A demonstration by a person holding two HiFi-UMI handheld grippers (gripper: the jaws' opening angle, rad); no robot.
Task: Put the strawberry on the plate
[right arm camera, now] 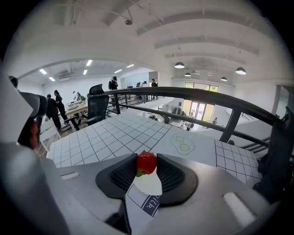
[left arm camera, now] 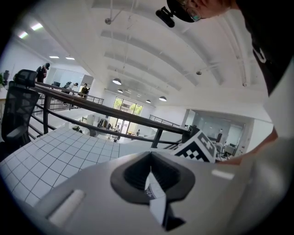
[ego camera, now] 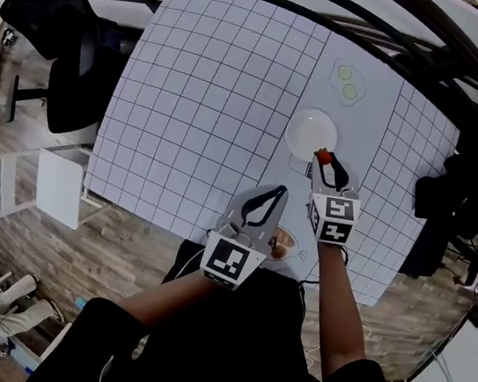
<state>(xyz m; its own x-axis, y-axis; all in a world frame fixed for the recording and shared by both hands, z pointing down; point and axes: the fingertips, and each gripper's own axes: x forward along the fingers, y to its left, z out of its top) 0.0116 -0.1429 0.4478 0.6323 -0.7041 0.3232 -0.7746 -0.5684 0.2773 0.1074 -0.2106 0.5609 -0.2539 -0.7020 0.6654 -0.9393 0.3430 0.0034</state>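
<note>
Head view: brownish item (ego camera: 283, 246) on person's side of plate (ego camera: 310, 132) half covered by left gripper (ego camera: 280, 190), not identifiable. Right gripper view: plate only sliver through jaw gap. Between right gripper (right arm camera: 147, 160) pad tips: strawberry (right arm camera: 146, 164), clamped, over plate's near rim. Left gripper jaws pressed together, nothing between.

Right gripper (ego camera: 325, 159) holds the strawberry (ego camera: 322, 156), seemingly above the near rim of the plate (ego camera: 305, 130)

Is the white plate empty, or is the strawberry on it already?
Empty. The plate shows bare white, and the strawberry is clamped between the right gripper's jaws by the plate's near edge.
</note>
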